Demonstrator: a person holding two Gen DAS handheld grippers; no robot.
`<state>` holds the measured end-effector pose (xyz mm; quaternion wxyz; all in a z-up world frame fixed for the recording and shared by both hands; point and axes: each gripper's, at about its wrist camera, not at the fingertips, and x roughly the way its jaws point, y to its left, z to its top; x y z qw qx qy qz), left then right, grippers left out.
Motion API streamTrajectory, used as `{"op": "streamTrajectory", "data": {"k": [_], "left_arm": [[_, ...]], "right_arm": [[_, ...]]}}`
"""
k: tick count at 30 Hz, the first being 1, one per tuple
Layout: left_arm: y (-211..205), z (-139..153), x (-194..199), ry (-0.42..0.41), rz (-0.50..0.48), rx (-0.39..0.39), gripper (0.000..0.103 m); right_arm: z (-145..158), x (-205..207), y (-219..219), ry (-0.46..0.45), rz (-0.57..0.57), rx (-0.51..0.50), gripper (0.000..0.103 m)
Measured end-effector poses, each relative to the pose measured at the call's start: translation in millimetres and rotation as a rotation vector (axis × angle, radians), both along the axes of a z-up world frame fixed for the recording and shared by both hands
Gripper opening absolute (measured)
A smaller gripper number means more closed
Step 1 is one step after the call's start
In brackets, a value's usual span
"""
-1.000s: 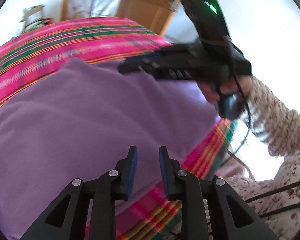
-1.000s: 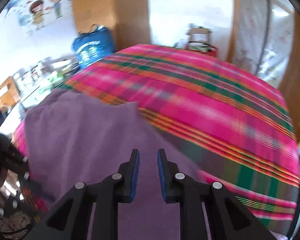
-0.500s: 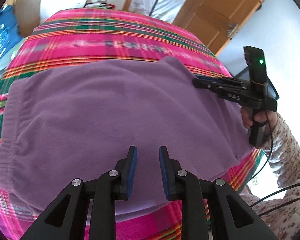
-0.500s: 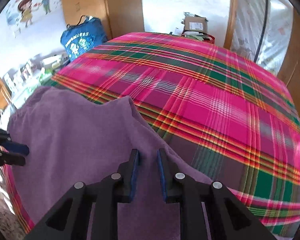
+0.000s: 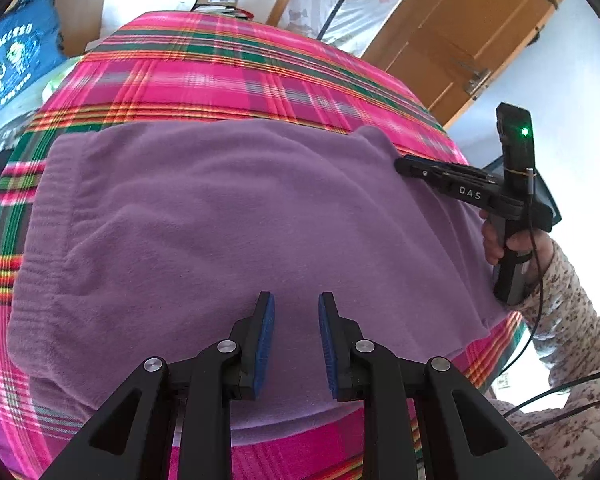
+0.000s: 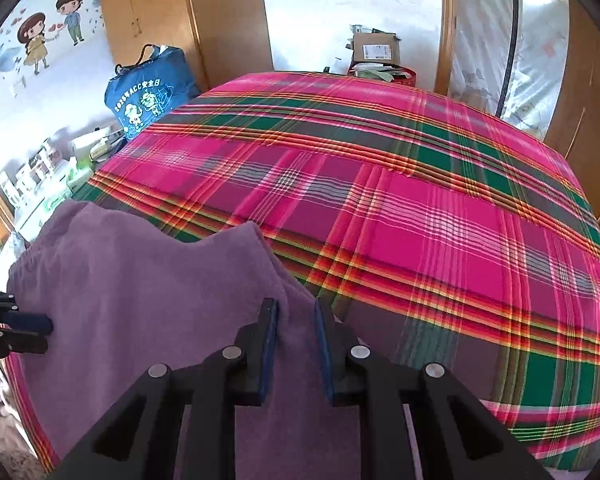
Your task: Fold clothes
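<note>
A purple fleece garment (image 5: 228, 216) lies spread flat on the near part of a pink plaid bedspread (image 5: 260, 76), its ribbed band at the left. My left gripper (image 5: 296, 308) hangs open just over the garment's near edge, with nothing between its pads. In the right wrist view the same garment (image 6: 140, 280) fills the lower left. My right gripper (image 6: 294, 312) is open at its far right corner, and a ridge of the cloth runs under the gap. The left wrist view shows the right gripper (image 5: 400, 166) low against that corner.
A hand (image 5: 496, 240) in a floral sleeve (image 5: 572, 320) holds the right gripper, with cables (image 5: 560, 400) trailing below. A blue bag (image 6: 152, 96) stands left of the bed and a cardboard box (image 6: 376, 50) behind it. A wooden door (image 5: 480, 28) is at the right.
The right gripper came down from the air to the garment's far right corner. The left gripper pulled back, so the whole garment now shows. Neither gap changed.
</note>
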<state>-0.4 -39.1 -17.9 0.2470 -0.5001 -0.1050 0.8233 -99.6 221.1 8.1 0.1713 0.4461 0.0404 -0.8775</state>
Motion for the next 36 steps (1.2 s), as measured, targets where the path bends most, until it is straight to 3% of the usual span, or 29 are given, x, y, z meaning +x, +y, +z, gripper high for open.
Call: {"op": "streamTrajectory", "data": {"k": [11, 20, 27, 32, 36], "left_arm": [[-19, 2, 14, 0.016, 0.041, -0.022, 0.023], [-38, 1, 29, 0.020, 0.094, -0.053, 0.023], [-58, 0, 47, 0.020, 0.122, -0.044, 0.023], [-68, 0, 55, 0.032, 0.155, -0.034, 0.026], [-88, 1, 64, 0.034, 0.236, -0.025, 0.027]], "right_arm": [[2, -2, 20, -0.024, -0.117, -0.080, 0.030], [20, 57, 30, 0.011, -0.075, -0.092, 0.030], [10, 128, 6, 0.074, 0.037, 0.018, 0.031], [-4, 139, 4, 0.043, -0.014, 0.051, 0.031], [-7, 152, 6, 0.054, -0.057, 0.067, 0.033]]}}
